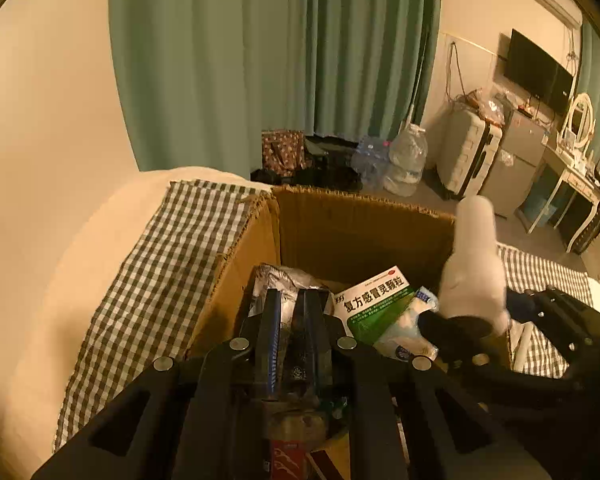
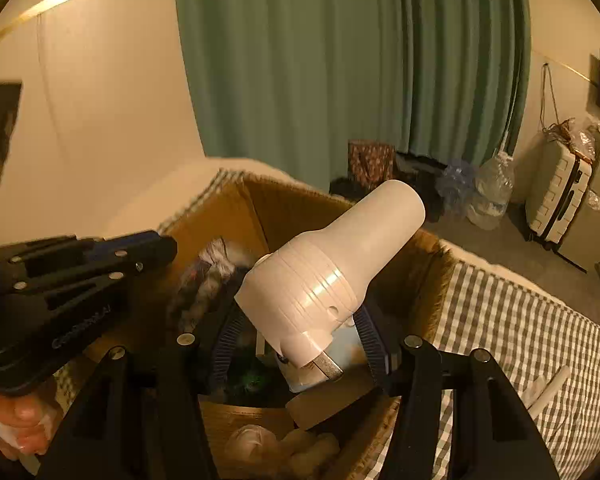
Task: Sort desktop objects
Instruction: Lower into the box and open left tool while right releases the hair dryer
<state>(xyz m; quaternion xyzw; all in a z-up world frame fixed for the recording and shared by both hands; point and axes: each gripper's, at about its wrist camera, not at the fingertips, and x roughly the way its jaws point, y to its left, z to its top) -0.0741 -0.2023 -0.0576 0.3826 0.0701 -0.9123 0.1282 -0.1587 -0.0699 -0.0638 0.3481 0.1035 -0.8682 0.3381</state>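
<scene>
Checked cloth [image 2: 520, 320] bears box [image 1: 360, 220], contents half hidden.

We look down along the left gripper [image 1: 294, 300], its jaws nearly together on a thin dark thing that we cannot identify. Just beyond lies an open carton [image 1: 364, 232] on a checked cloth [image 1: 160, 264]. Inside it we see a crumpled silver packet [image 1: 280, 276] on the left, a white-and-green medicine box [image 1: 374, 300] in the middle and a pale wrapper [image 1: 410, 328] beside that. At right, the right gripper [image 1: 460, 328] holds a blurred white bottle [image 1: 474, 264] over the carton's right edge. Far off hang green curtains [image 1: 276, 60].
</scene>
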